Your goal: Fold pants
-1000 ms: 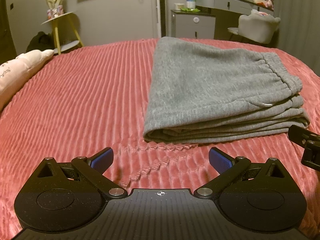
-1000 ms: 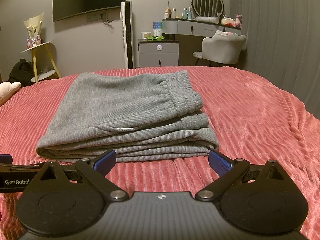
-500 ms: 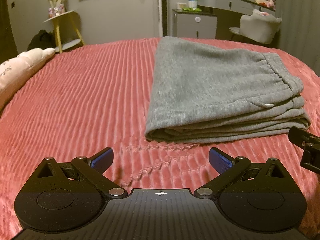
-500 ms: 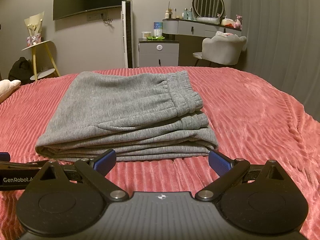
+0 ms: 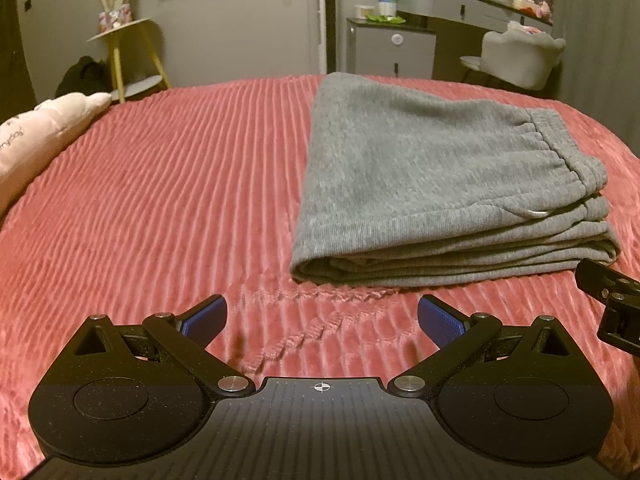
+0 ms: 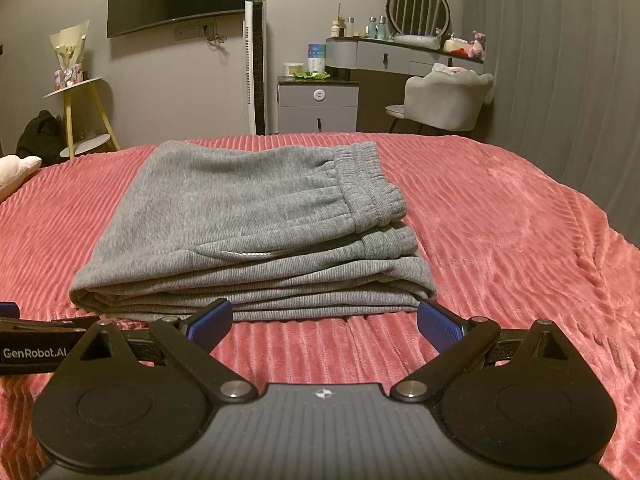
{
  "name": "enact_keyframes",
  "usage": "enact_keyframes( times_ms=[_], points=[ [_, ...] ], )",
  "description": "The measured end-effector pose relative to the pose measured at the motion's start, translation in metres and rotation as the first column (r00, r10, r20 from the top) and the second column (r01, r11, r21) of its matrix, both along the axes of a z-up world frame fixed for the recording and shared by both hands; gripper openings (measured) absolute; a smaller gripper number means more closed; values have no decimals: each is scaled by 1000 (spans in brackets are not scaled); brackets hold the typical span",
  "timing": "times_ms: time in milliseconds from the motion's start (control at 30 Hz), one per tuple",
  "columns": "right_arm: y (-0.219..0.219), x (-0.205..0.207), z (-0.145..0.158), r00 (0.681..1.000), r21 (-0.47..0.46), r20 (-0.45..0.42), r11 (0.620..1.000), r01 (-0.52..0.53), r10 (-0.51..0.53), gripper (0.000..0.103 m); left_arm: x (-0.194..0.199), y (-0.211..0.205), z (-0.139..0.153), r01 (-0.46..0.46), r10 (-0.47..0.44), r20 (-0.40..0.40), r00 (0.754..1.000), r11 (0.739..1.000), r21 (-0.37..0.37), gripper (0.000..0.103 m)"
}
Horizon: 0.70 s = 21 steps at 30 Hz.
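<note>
1. The grey pants (image 5: 440,184) are lying folded into a flat stack of layers on the red ribbed bedspread (image 5: 160,208), waistband on the right side; they are sitting exactly as they were a second ago.
2. The left gripper (image 5: 322,320) is hovering over bare bedspread short of the stack's left corner, its blue pads wide apart and gripping nothing, unchanged from before.
3. The right gripper (image 6: 324,322) is hovering just short of the stack's near edge, pads likewise spread and empty.
4. Both views are showing only a slight drift since the earlier frames: the pants are appearing a touch lower in the left view.
5. A pink pillow (image 5: 36,136) is resting at the bed's left edge.
</note>
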State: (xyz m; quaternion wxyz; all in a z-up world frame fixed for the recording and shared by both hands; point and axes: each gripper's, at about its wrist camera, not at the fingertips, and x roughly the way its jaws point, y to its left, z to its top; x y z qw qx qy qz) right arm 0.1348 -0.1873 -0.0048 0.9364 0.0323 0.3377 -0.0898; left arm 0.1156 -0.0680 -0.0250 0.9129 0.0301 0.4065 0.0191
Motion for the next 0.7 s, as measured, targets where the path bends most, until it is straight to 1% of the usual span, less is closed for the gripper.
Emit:
enact_keyframes(
  times_ms=[433,700],
  points=[
    [0,0,0,1000,-1,0,1000,0,0,99,-1,-1,0,1,-1,-3,1000,1000,-3,103],
    [0,0,0,1000,-1,0,1000,1,-1,99,-1,2,1,0,0,0,1000,1000,-28,103]
  ],
)
